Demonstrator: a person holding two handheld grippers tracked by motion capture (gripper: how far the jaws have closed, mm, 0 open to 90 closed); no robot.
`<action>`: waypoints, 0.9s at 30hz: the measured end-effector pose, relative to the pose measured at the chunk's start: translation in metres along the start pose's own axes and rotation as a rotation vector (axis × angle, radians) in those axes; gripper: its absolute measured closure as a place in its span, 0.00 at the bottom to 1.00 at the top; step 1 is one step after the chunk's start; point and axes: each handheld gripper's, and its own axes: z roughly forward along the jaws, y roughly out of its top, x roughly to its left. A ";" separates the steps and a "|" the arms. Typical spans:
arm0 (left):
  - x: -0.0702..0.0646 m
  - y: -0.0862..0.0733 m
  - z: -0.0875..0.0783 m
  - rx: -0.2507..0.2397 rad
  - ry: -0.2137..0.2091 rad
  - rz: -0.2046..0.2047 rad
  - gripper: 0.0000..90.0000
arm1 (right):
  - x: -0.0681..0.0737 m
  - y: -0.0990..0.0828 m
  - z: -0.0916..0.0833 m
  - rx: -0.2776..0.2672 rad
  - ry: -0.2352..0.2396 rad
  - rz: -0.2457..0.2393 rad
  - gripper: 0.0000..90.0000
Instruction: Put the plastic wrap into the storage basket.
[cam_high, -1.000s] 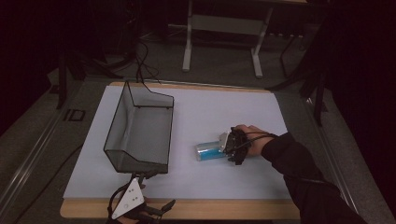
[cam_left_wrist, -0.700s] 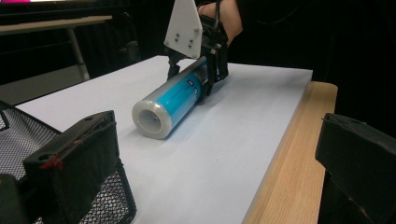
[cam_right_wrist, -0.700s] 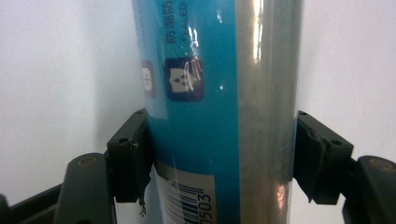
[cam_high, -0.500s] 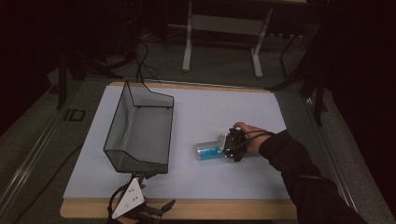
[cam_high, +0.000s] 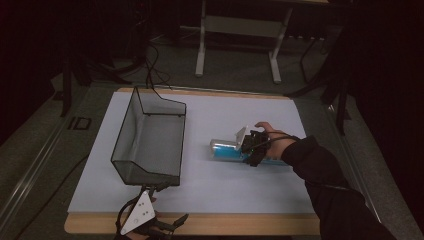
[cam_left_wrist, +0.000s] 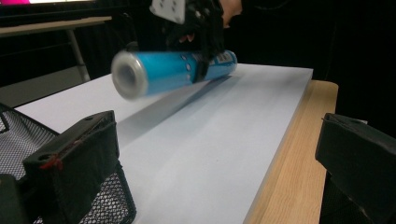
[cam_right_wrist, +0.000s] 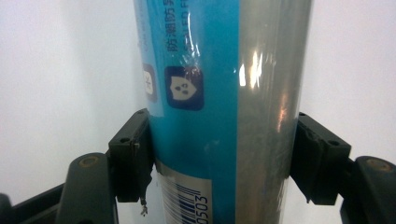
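Observation:
A blue and silver canister (cam_high: 227, 150) lies lengthwise right of the table's middle. My right gripper (cam_high: 251, 148) is shut on it from above. In the right gripper view both black jaws press the sides of the canister (cam_right_wrist: 219, 93), with my right gripper (cam_right_wrist: 224, 154) just above its barcode. In the left gripper view the canister (cam_left_wrist: 163, 72) looks blurred, its near silver end tilted up above its shadow. My left gripper (cam_high: 169, 202) hovers open at the front edge beside the basket's near corner. Its jaws stand wide apart around my left gripper (cam_left_wrist: 215, 158), with nothing between them.
A black wire-mesh basket (cam_high: 150, 100) stands on the left part of the white mat (cam_high: 225, 190), its mesh (cam_left_wrist: 18, 135) just behind my left jaw. The table's wooden edge (cam_left_wrist: 299, 154) runs along the front. A metal stand (cam_high: 240, 25) and cables sit on the floor beyond.
The right gripper and the canister have shifted slightly to the right and farther away, and the canister's left end has come up. The left gripper has stayed in place.

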 end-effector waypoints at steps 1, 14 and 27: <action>0.000 0.000 0.000 0.000 0.001 0.000 0.00 | -0.003 0.000 -0.003 -0.010 0.000 0.029 0.35; 0.000 0.000 0.000 -0.003 0.000 0.001 0.00 | -0.046 -0.025 -0.023 -0.120 -0.062 0.385 0.35; -0.001 0.000 0.000 -0.004 -0.003 0.002 0.00 | -0.078 -0.035 -0.011 -0.092 -0.095 0.617 0.35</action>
